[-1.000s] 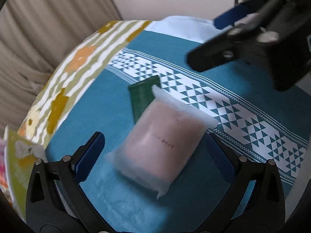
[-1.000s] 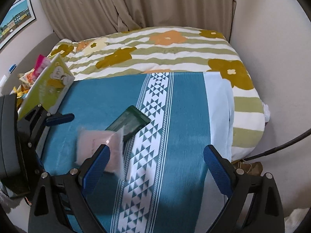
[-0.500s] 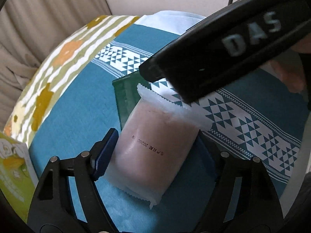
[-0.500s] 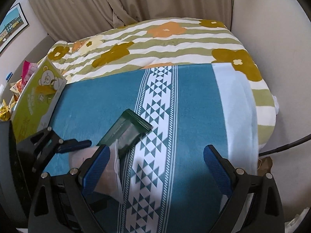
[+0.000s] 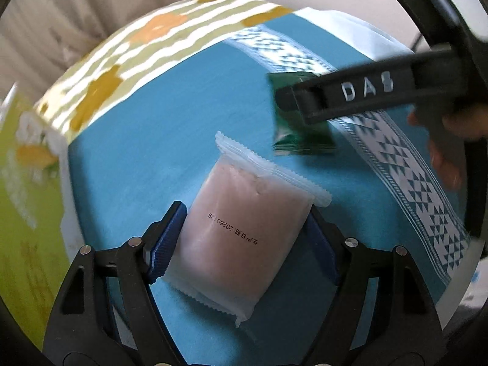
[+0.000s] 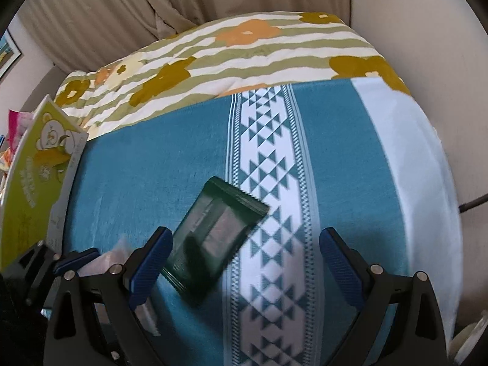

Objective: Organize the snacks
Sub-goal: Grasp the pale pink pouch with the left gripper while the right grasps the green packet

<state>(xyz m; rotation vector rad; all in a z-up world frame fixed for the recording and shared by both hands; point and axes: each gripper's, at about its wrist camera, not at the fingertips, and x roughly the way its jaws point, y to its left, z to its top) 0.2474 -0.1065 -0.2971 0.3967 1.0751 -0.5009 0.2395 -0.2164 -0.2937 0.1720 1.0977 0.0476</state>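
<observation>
Where left claw (image 5: 244,241) grips: pink packet (image 5: 244,231) between pads.

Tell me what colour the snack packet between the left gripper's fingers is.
Pale pink packet, clearest in the left wrist view.

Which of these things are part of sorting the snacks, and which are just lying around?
In the job:
- pink snack pouch, gripped by the left tongs
- dark green snack packet, between the open right tongs
- yellow-green box, likely

Lying about:
- teal patterned cloth
- floral striped quilt
- curtain
</observation>
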